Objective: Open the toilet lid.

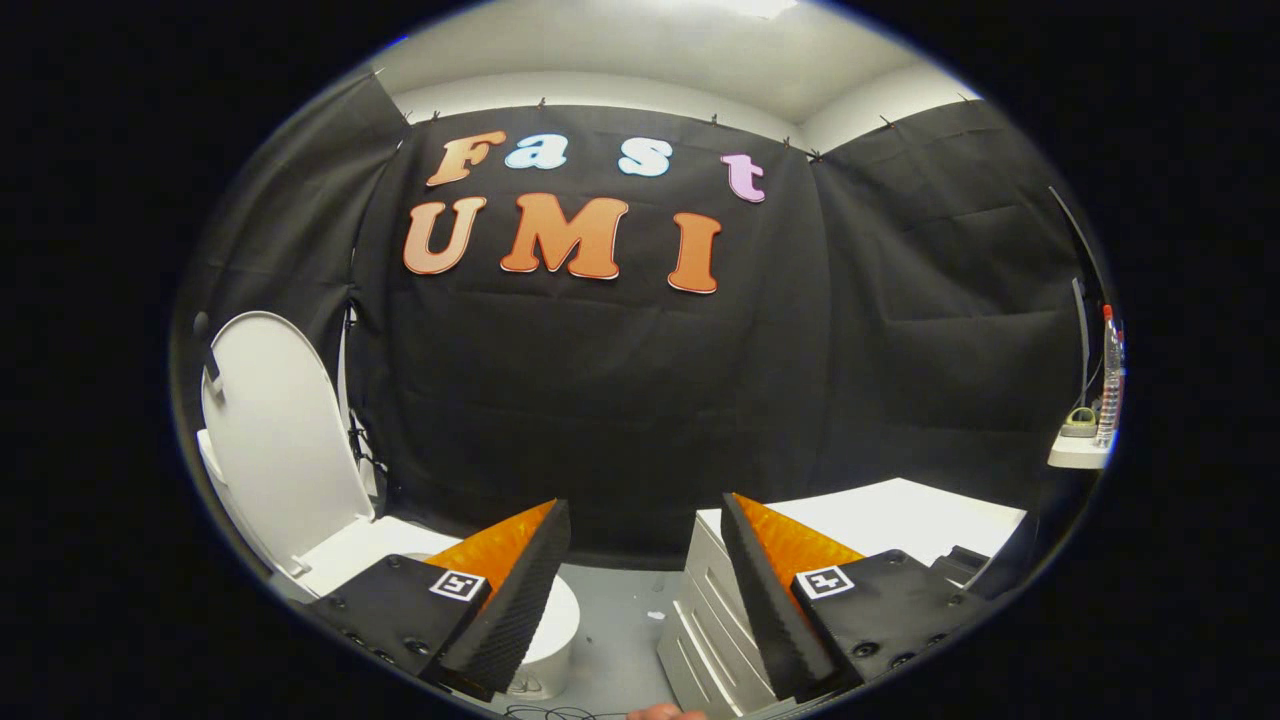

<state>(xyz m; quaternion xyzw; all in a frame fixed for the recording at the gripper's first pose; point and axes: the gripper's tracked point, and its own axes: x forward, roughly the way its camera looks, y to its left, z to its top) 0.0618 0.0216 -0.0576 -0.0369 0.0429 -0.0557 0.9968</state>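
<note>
The white toilet lid [280, 440] stands raised upright, off to the left beyond my left finger. Below it the white toilet [352, 552] shows beside and behind that finger, partly hidden by it. My gripper [645, 515] is open, with a wide gap between the fingers and nothing held. It is apart from the lid, well to its right, facing the black cloth wall.
A white drawer cabinet [700, 610] with a flat white top [900, 520] sits behind my right finger. A small shelf [1078, 452] at the far right carries a clear bottle [1110, 380]. Grey floor [620, 620] runs between toilet and cabinet.
</note>
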